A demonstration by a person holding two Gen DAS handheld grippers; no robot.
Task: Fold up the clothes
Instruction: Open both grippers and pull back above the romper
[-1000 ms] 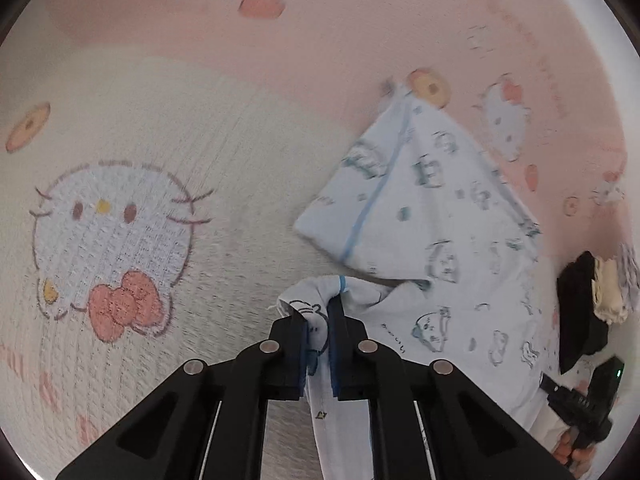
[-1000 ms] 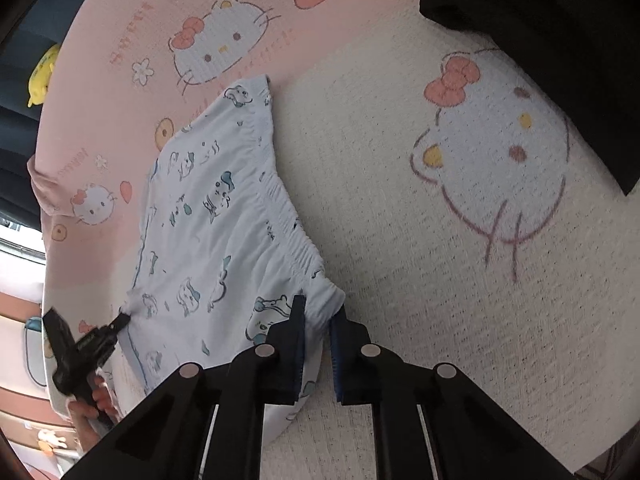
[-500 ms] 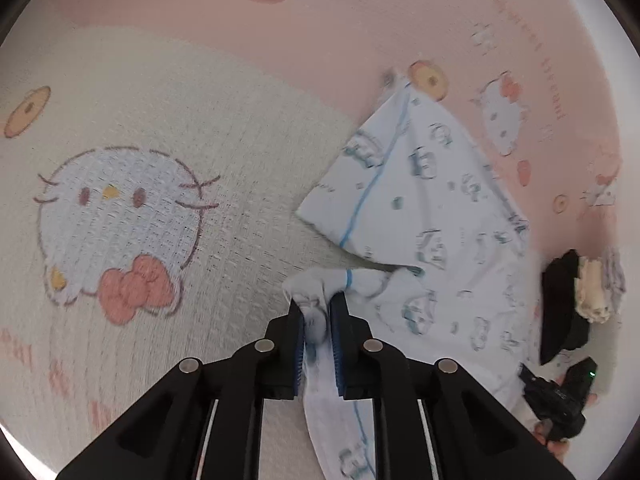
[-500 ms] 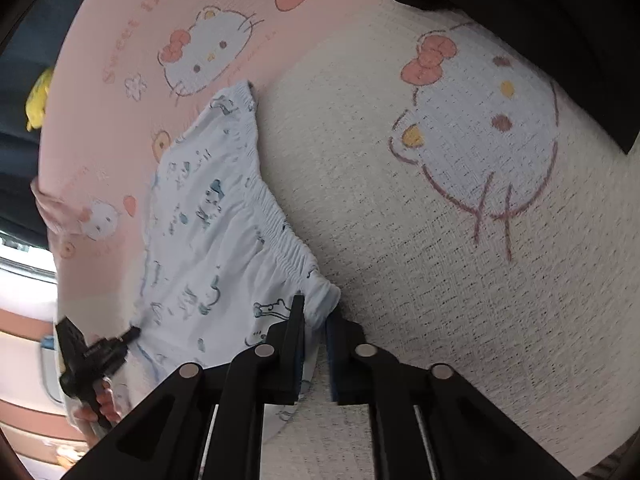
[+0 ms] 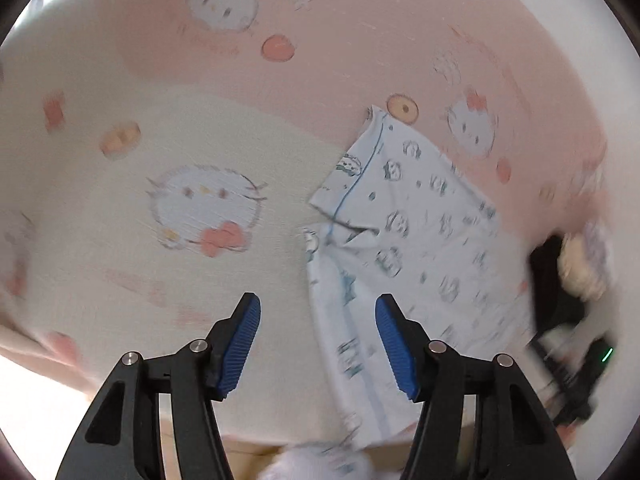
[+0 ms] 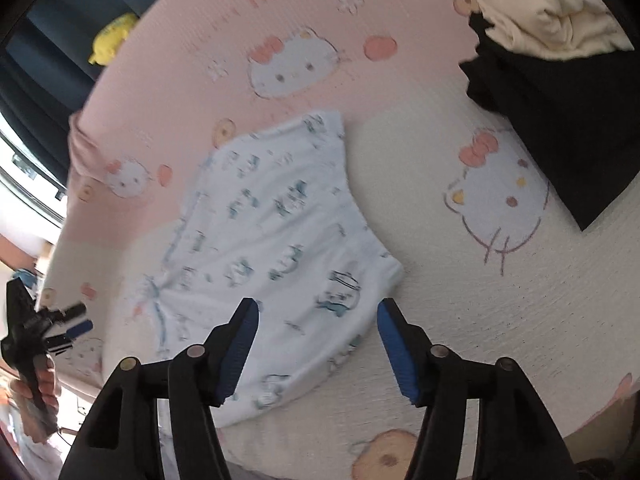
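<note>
The pale blue cotton shorts with small cartoon prints (image 6: 280, 240) lie folded flat on the pink and cream cartoon-cat blanket (image 6: 460, 320). Above them the right gripper (image 6: 318, 344) is opening its blue-padded fingers (image 6: 240, 344), gripping nothing. The left gripper (image 5: 318, 344) is likewise opening, empty, with the shorts lying from 12 to 3 o'clock of it. A black folded garment (image 6: 560, 120) under a cream one (image 6: 552, 20) sits at 2 o'clock.

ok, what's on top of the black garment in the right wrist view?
A folded cream garment sits on the far end of the black garment. Whatever lies under the pair is covered; only the cat-print blanket shows around them.
</note>
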